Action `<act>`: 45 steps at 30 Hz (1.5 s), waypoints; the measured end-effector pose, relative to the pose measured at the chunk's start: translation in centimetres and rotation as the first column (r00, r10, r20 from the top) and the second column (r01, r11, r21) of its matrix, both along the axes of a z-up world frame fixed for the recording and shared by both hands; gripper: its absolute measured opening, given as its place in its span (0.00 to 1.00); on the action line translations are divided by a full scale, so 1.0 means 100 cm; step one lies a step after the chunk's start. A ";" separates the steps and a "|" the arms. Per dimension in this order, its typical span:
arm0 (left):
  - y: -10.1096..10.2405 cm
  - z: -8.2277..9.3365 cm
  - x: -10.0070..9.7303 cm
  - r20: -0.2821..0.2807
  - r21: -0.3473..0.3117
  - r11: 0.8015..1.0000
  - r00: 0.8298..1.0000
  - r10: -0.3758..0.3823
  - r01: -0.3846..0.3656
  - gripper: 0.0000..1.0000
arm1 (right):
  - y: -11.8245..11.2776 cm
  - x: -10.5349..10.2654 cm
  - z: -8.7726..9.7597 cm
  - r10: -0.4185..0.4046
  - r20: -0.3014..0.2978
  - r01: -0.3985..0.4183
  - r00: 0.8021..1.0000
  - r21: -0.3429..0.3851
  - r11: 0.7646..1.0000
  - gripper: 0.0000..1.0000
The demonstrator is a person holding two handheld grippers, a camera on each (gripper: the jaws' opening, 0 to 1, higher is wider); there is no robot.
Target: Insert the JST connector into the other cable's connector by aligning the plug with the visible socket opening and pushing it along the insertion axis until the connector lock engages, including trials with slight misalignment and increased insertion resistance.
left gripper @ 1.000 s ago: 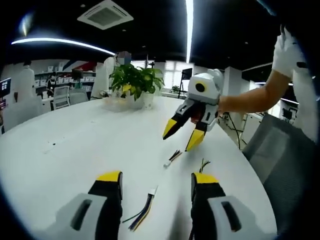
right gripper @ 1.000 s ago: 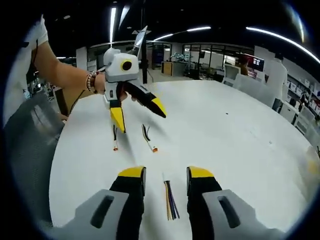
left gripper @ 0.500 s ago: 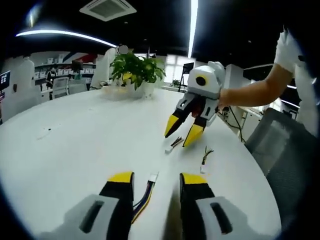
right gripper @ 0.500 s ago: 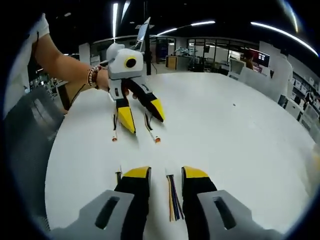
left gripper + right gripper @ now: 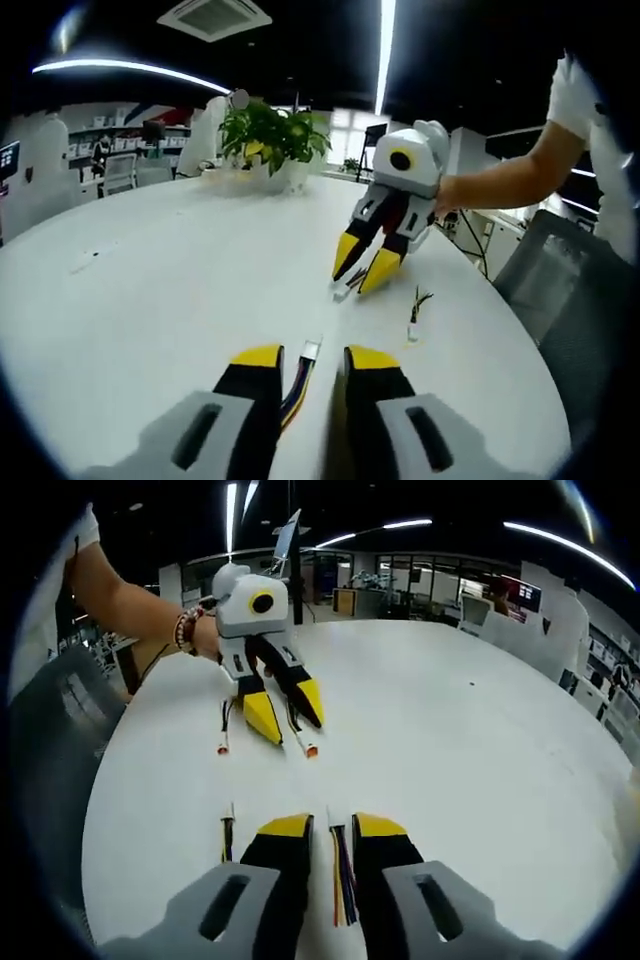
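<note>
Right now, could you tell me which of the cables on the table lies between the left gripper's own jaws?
The multicoloured cable with the white connector: it runs up between the left gripper jaws. The other two lie farther off, one by the right gripper, one loose beside it.

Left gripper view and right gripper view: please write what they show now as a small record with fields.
Surface: white table
Left hand-held gripper: open, low over the table, one jaw on each side of the many-coloured cable with a white plug
Right hand-held gripper: open, one jaw on each side of the second cable
Loose item: short cable lying on the table
Background: potted plant
Progress: no two plugs seen joined
</note>
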State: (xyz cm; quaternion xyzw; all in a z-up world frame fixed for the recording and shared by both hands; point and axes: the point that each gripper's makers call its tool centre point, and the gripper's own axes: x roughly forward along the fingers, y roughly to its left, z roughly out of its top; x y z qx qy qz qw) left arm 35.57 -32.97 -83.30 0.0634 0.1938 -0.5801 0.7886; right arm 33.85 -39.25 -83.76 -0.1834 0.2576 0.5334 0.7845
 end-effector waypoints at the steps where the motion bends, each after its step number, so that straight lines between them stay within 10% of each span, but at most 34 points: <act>1: 0.000 -0.001 0.000 0.004 0.006 1.000 1.000 -0.001 0.001 0.17 | 0.000 0.000 -0.001 -0.002 -0.001 0.002 1.000 -0.002 1.000 0.11; 45: 0.007 -0.003 -0.001 0.118 0.073 0.995 0.990 -0.074 0.065 0.00 | 0.001 0.003 0.000 0.082 0.039 -0.081 0.996 -0.018 0.997 0.04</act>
